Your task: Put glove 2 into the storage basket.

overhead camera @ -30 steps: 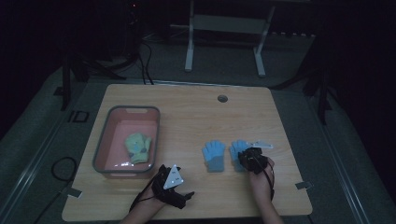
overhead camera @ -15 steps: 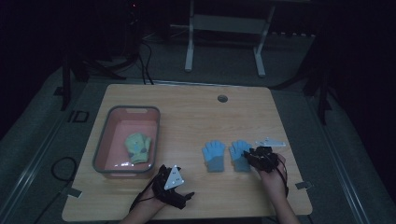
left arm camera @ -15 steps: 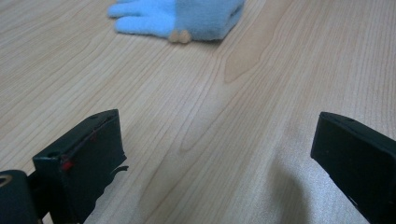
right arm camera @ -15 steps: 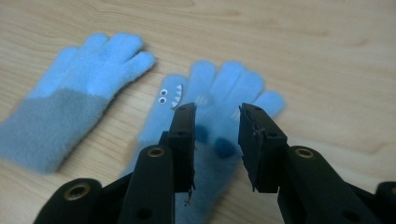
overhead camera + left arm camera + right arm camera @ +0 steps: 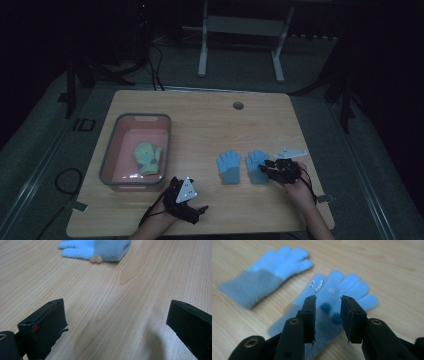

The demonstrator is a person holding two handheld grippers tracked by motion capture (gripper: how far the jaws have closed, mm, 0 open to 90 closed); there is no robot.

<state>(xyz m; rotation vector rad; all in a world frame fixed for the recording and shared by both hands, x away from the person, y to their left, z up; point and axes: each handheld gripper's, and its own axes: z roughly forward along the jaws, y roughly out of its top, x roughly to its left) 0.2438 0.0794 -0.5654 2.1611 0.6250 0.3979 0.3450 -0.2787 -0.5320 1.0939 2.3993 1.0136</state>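
Gloves (image 5: 257, 165), 2 side by side near table's front edge (image 5: 240, 231); right tongs (image 5: 328, 312) just opening above 1, left tongs (image 5: 115, 322) wide over bare wood.

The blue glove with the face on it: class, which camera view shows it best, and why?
The right gripper view: the glove with the face lies close, its eyes, mouth and dark spots showing. The high view gives a small blue shape. The left gripper view shows a blue glove's edge; which one is unclear.

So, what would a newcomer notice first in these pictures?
Probably the two blue gloves lying side by side, flat on the wooden table, at its right front part. The right tool hovers over one glove, jaws apart. At the left, a pink tray holds a green mitten.
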